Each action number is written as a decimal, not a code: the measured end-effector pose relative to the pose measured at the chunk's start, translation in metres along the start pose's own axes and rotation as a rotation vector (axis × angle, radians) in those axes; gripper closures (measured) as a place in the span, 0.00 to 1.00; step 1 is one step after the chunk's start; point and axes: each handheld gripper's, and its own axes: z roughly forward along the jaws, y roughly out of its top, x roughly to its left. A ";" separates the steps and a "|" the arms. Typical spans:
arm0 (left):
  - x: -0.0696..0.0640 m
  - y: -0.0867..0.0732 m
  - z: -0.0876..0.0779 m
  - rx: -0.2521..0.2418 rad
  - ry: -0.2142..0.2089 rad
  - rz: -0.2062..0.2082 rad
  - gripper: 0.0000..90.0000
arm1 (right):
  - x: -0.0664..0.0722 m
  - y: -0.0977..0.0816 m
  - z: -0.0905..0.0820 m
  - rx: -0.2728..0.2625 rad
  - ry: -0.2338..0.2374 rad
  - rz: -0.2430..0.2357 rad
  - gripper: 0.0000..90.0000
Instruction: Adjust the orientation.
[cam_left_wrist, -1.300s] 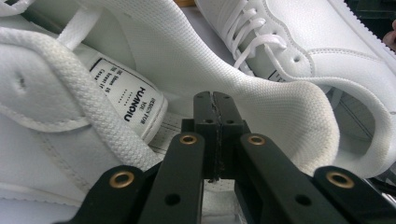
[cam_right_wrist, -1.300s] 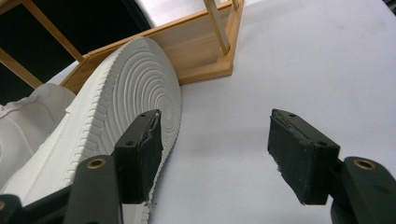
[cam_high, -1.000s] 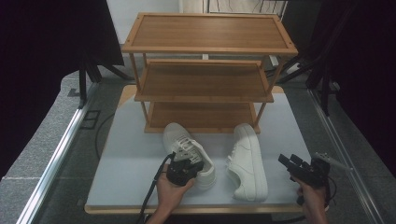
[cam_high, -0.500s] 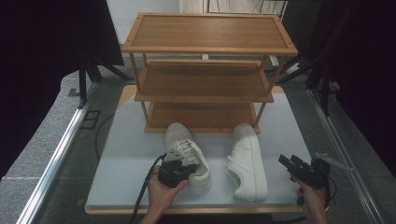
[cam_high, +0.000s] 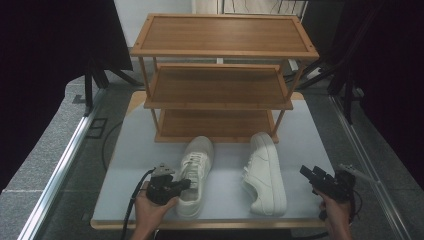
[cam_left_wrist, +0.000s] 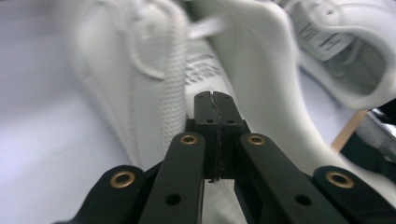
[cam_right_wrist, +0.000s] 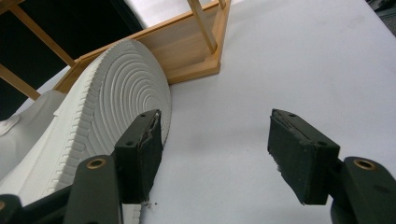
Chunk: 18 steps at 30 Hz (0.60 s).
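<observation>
High view: left claw (cam_high: 184, 184) at the near worktop edge, jaws pressed together with nothing between them, tips touching the left side of the left sneaker (cam_high: 196, 172). Left gripper view confirms: closed jaws right against the mesh upper near the laces, blurred. Right claw (cam_high: 306, 172) near the right front corner, jaws spread wide, empty, just beside the right sneaker (cam_high: 264, 172). That shoe lies on its side; in the right gripper view its ribbed sole faces the claw, close by the left jaw. Both sneakers sit side by side on the grey worktop (cam_high: 130, 150), toes toward the wooden shoe rack (cam_high: 220, 95). Rack stands behind them, three shelves, its leg just past the right shoe's toe.
</observation>
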 end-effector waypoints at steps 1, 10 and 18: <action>0.000 0.000 0.000 0.000 0.000 0.000 1.00 | 0.000 0.000 0.001 0.001 0.000 -0.002 0.39; 0.032 0.001 -0.014 0.022 -0.041 -0.025 1.00 | 0.003 -0.003 0.006 0.019 -0.001 -0.008 0.39; 0.032 0.010 -0.008 0.025 -0.013 -0.012 1.00 | 0.004 -0.004 0.007 0.024 0.002 -0.014 0.39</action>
